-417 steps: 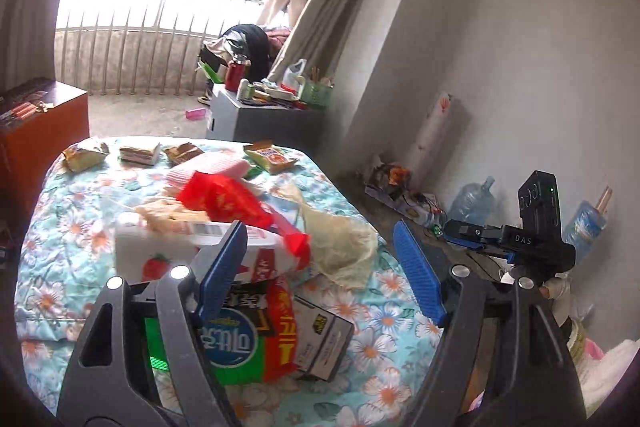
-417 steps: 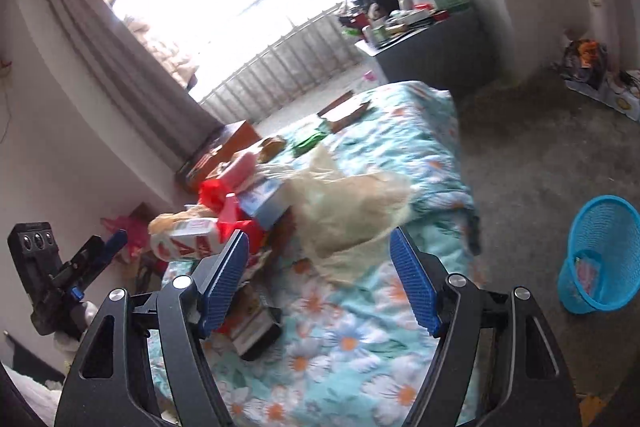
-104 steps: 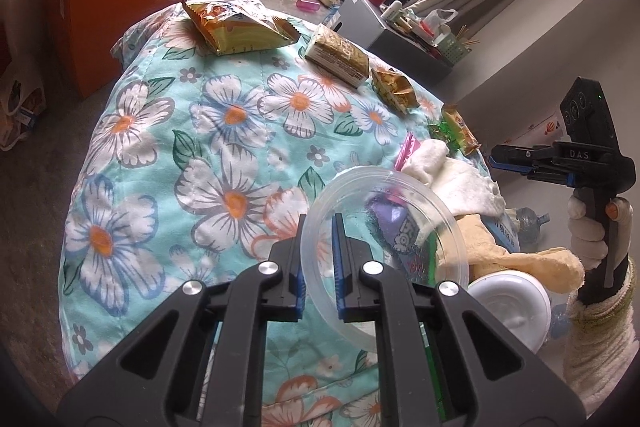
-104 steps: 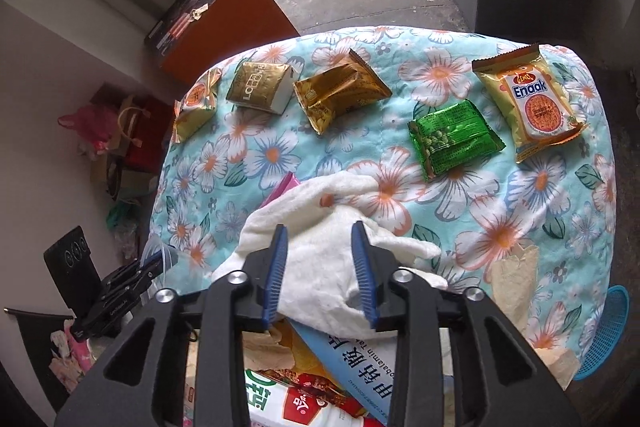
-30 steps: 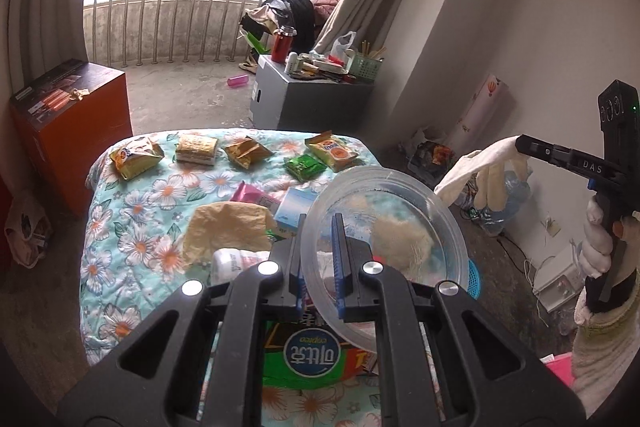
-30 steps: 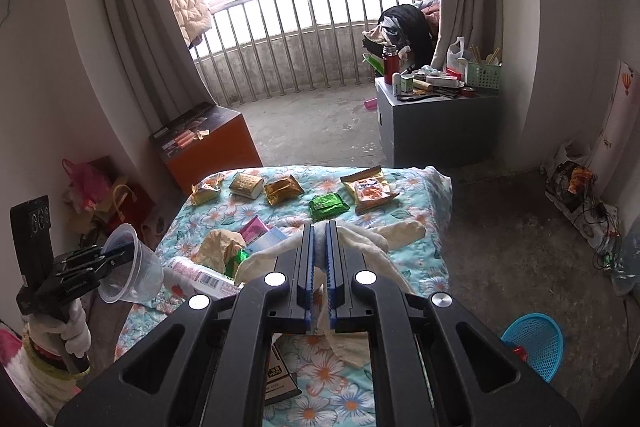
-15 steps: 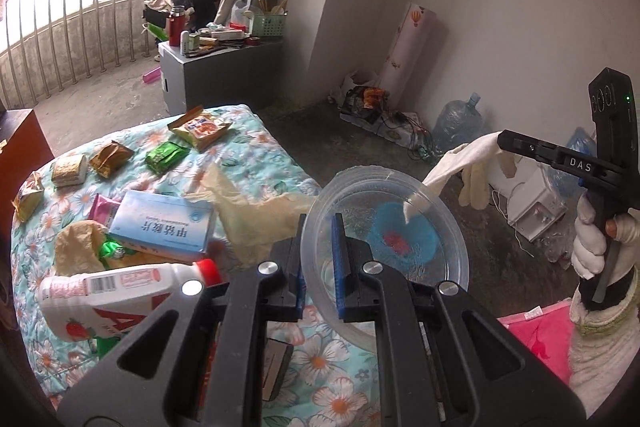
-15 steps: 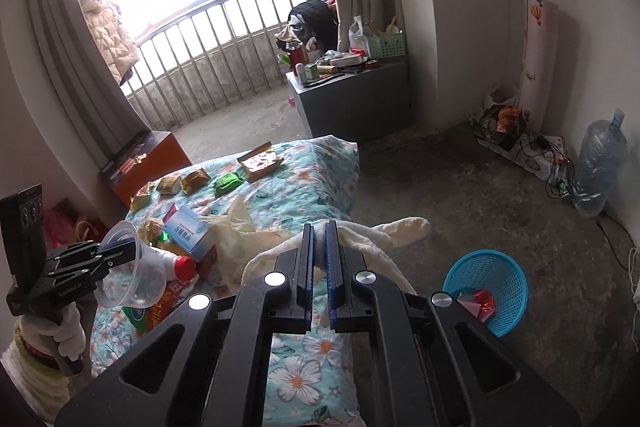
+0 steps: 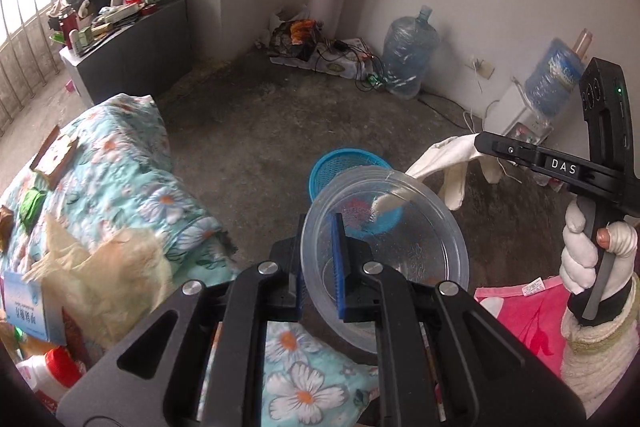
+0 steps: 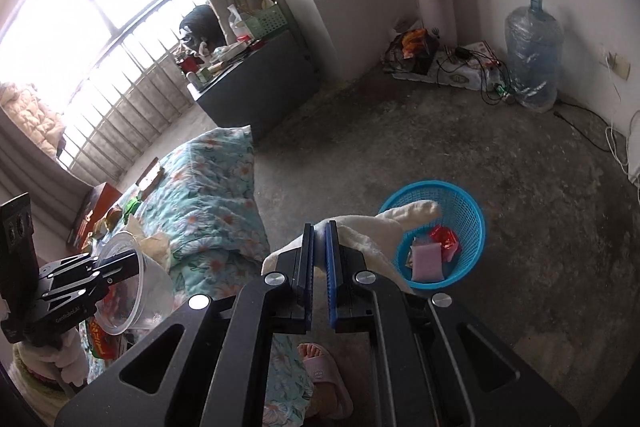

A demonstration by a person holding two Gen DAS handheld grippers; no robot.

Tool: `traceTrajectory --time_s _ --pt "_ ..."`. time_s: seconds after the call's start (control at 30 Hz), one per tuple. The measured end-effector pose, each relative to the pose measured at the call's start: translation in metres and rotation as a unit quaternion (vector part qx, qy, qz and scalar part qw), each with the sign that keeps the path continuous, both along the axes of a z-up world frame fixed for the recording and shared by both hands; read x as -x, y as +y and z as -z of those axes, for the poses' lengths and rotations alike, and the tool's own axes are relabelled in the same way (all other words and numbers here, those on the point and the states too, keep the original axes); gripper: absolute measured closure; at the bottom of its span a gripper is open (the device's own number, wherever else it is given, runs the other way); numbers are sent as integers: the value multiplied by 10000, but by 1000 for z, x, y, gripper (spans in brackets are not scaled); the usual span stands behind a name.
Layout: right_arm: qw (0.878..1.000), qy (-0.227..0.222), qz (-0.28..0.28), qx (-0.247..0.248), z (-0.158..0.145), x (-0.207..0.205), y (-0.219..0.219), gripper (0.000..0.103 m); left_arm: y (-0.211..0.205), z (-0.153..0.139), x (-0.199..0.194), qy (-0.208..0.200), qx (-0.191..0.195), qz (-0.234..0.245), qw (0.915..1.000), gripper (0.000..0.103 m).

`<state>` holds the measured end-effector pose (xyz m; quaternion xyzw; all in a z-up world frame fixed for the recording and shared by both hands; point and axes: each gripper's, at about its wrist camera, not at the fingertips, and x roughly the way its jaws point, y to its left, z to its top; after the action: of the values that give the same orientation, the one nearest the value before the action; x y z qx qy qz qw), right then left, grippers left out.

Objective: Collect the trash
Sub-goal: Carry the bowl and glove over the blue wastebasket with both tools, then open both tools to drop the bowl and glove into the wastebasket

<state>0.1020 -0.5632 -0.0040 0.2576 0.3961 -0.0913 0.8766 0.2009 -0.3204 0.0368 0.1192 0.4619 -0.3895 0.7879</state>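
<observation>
My left gripper (image 9: 320,227) is shut on the rim of a clear plastic bowl (image 9: 400,243) and holds it in the air beyond the bed edge. My right gripper (image 10: 319,231) is shut on a white cloth glove (image 10: 372,231), which hangs over the blue trash basket (image 10: 468,211). The basket stands on the concrete floor and holds a pink packet (image 10: 427,261) and a red wrapper (image 10: 446,238). In the left wrist view the basket (image 9: 340,163) shows behind the bowl, with the right gripper (image 9: 480,143) and its glove (image 9: 452,163) to the right.
The floral bed (image 9: 120,187) at left carries a beige bag (image 9: 104,267), a blue box (image 9: 24,311), a white bottle with a red cap (image 9: 52,375) and snack packets (image 9: 32,203). Water jugs (image 9: 410,63) and cables stand by the wall. A grey cabinet (image 10: 256,83) is behind.
Both grippers have swung right, away from the bed and toward the floor. The blue basket is now closer and lies under the glove and behind the bowl. Both stay shut on their loads.
</observation>
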Motion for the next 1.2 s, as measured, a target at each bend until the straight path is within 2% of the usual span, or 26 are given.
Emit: traceTrajectory --time_s 0.23,0.4,0.53,0.67,0.7,0.73,0.77,0.8,0.83,0.9,0.97,1.07,1.2 --pt "9951 468 608 -627 78 -2 -75 97 -103 62 -9 312 -479 471 9973 94" --pt "9887 771 897 -923 133 -23 -110 97 -160 114 -12 377 -873 754 9926 94" --pt "9830 934 1115 -1120 172 -45 -133 97 -198 155 -20 509 -1189 811 9883 94" --pt "9777 1032 1378 -1205 202 -69 -152 95 -227 189 -31 549 -1290 751 9873 93" --pt "9766 1066 1427 -1205 210 -75 -156 95 -233 197 -34 576 -1262 743 9875 91" --pt "9751 1128 1476 -1214 218 -80 -160 88 -238 205 -38 619 -1266 742 9872 87" --pt "9728 1203 1532 -1254 227 -84 -163 81 -241 210 -41 640 -1260 714 9874 71" --pt "9704 1249 1597 -1310 234 -87 -165 65 -243 213 -43 608 -1248 652 9882 57" --pt "9691 1257 1647 -1341 239 -89 -167 58 -244 214 -45 557 -1206 576 9895 54" --pt "9688 1224 1706 -1320 245 -89 -166 58 -242 214 -47 599 -1057 462 9915 51" --pt "9684 1127 1741 -1385 247 -83 -165 58 -236 207 -46 626 -956 378 9927 40" --pt "9694 1003 1753 -1397 243 -69 -162 58 -225 191 -45 542 -787 352 9948 39" --pt "9768 813 1656 -1087 217 -50 -148 58 -197 157 -37 558 -369 302 9973 35"
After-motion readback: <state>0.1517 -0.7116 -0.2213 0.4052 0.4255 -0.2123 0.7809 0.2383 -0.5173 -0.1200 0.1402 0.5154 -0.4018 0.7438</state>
